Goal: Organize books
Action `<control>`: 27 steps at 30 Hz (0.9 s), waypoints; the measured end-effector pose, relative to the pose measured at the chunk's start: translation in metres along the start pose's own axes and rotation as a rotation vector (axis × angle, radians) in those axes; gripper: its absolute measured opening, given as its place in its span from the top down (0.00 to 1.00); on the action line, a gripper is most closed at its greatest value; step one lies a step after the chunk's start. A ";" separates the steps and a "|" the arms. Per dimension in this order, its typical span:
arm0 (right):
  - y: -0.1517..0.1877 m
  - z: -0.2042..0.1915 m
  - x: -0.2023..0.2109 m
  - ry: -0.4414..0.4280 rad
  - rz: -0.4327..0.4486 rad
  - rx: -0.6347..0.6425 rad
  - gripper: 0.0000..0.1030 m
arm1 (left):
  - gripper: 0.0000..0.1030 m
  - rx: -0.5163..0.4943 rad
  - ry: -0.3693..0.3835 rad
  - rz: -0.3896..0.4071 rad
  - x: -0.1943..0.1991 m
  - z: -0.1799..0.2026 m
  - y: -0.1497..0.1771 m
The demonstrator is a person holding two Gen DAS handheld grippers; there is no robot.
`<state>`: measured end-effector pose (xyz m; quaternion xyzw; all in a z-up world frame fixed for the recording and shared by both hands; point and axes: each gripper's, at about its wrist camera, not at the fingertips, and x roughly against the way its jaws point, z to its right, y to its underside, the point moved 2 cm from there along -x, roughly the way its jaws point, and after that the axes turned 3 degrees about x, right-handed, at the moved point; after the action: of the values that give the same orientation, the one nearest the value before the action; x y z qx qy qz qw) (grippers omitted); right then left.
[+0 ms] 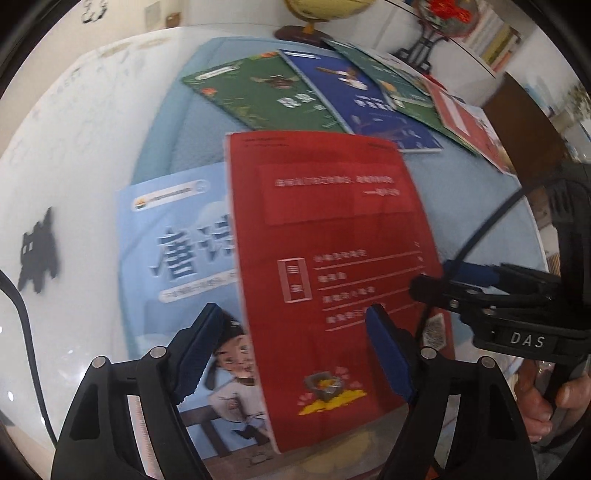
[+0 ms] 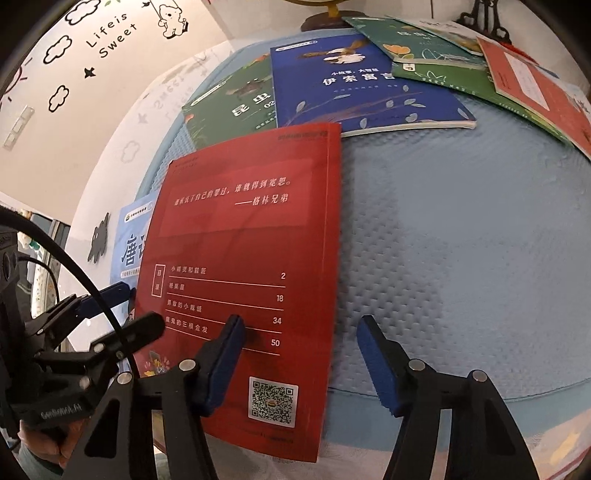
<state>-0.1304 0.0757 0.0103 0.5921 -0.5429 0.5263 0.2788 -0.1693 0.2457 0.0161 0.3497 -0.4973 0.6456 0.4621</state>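
The red book [image 1: 332, 266] lies back cover up on the light blue book [image 1: 173, 258], near the left edge of the blue mat [image 2: 461, 229] that covers the surface. It seems placed there to begin a pile, since the other books are spread at the far side: a green book [image 1: 258, 96], a dark blue book [image 2: 362, 85], another green one [image 2: 443, 70] and a red one [image 2: 535, 88], overlapping like a fan.

The left gripper [image 1: 291, 354] points steeply down over the left part of the red book, with its fingers [image 1: 195, 354] released; the book's left edge lies between them, but the pads do not press on it. The right gripper [image 2: 306, 354] stands over the book's right edge, also released, one finger above the cover and one above the bare mat. I judge they are about to straighten the pile.

The light blue book is mostly covered, so its title is cut off. The near edge of both books is hidden behind the fingers. The left view is blurred, and its small print cannot be read. At the far edge, only the base of a globe [image 2: 325, 22] is visible.
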 end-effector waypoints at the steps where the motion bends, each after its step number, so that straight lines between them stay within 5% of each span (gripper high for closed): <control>1: 0.001 0.000 0.001 -0.014 0.002 -0.004 0.39 | 0.25 -0.007 0.005 -0.001 -0.002 0.004 0.000; 10: 0.015 0.029 0.018 -0.074 0.015 -0.024 0.39 | 0.25 -0.068 0.007 -0.027 -0.010 0.047 0.002; 19: 0.032 0.112 0.066 -0.119 0.056 -0.133 0.39 | 0.25 -0.125 0.070 -0.035 -0.034 0.135 -0.013; 27: 0.058 0.197 0.100 -0.072 0.065 -0.214 0.39 | 0.25 -0.206 0.106 -0.057 -0.066 0.221 -0.026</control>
<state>-0.1361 -0.1522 0.0317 0.5595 -0.6244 0.4527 0.3035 -0.1245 0.0177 0.0226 0.2799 -0.5256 0.5953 0.5394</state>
